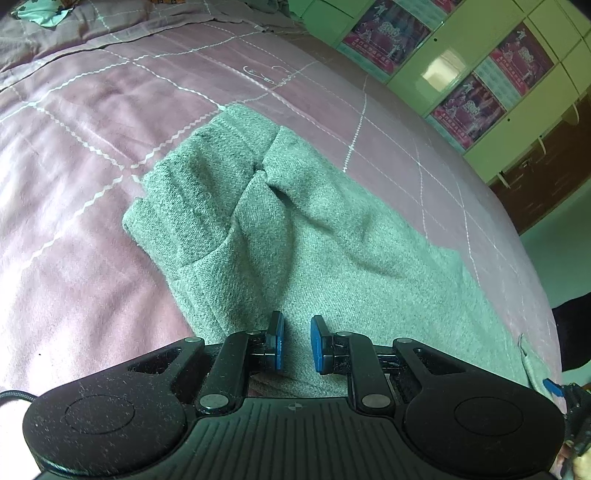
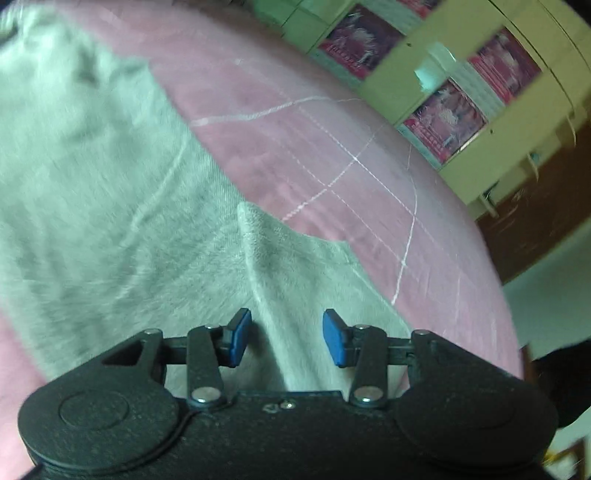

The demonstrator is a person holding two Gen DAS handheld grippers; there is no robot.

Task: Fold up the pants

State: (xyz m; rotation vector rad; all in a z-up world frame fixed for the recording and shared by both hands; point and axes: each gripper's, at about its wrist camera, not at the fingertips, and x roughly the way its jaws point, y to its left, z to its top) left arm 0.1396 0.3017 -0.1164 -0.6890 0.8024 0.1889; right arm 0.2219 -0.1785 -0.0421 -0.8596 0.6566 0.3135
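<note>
The pants point(image 1: 295, 229) lie on the bed point(image 1: 74, 166), legs doubled over — folding looks partly done, more folds left. Left gripper point(image 1: 297, 343) and right gripper point(image 2: 287, 338) hover agape — empty.

Pants point(image 2: 110, 177): smeared by motion blur in the right wrist view, cut off at the left edge.
Cabinet posters point(image 1: 384, 33): print unreadable (too small).
</note>
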